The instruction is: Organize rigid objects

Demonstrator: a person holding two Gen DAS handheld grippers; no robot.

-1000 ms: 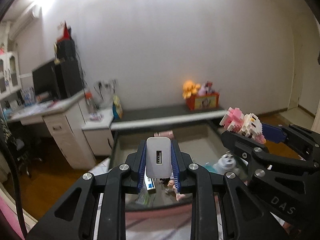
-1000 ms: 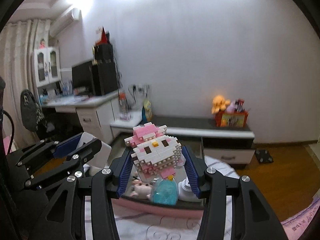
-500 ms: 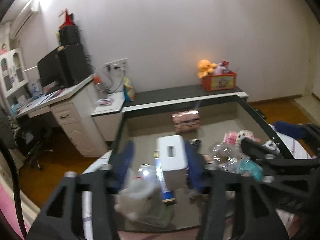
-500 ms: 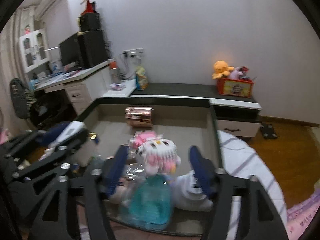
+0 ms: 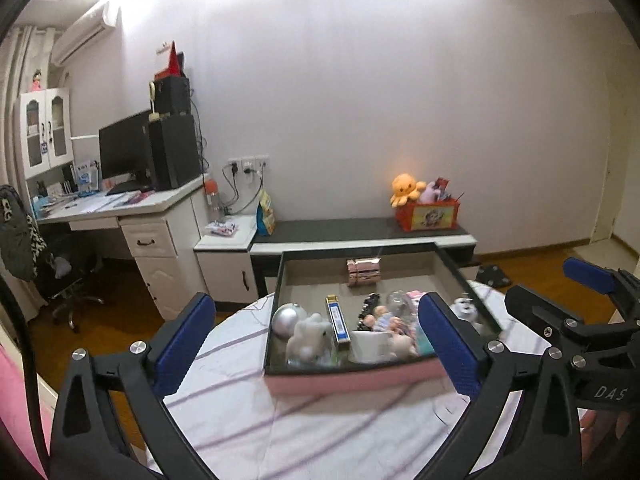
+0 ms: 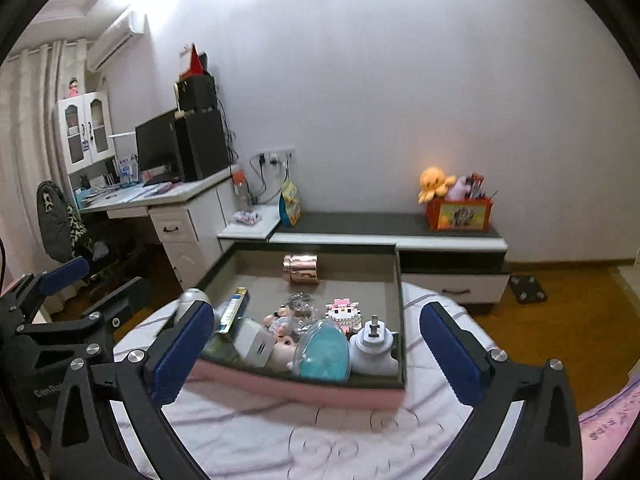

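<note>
The left gripper and right gripper had just been opening; both jaws stood wide, released, nothing between them. The white plastic charger block and pink-white brick figure lay in the pink-sided tray at frame centre, probably deposited for sorting.

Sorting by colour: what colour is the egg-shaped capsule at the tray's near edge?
Teal, under a clear shell; the right wrist view shows it best.

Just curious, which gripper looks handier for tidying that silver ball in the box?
Probably the left gripper: the silver ball lies at the box's left end, nearer its open, empty fingers.
</note>
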